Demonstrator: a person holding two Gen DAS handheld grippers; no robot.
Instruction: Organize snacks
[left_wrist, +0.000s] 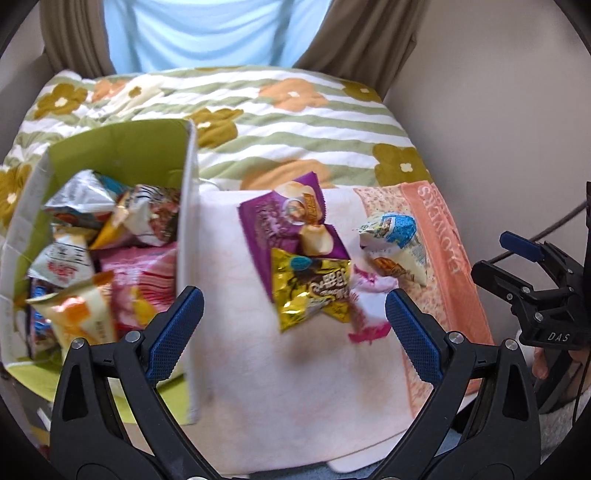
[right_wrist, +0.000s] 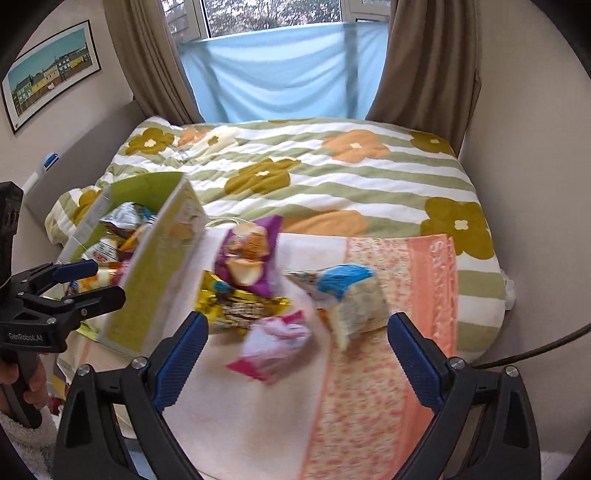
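Note:
A green fabric box (left_wrist: 122, 155) stands at the left, holding several snack packs. To its right, loose on a pale towel (left_wrist: 258, 369), lie a purple pack (left_wrist: 288, 221), a gold pack (left_wrist: 310, 288), a pink-and-white pack (left_wrist: 369, 306) and a blue-and-white pack (left_wrist: 395, 243). My left gripper (left_wrist: 291, 332) hangs open above the towel, its left finger by the box wall and nothing between its jaws. My right gripper (right_wrist: 295, 350) is open too. The blurred pink pack (right_wrist: 273, 343) lies just past its fingertips, untouched. Each gripper shows in the other's view: right gripper (left_wrist: 506, 262), left gripper (right_wrist: 92, 284).
Everything rests on a bed with a striped, flowered quilt (right_wrist: 332, 177). An orange patterned towel (right_wrist: 424, 280) covers the right part. Walls close in on both sides, with curtains and a blue cloth (right_wrist: 280, 74) at the window behind. A cable (right_wrist: 535, 347) trails at right.

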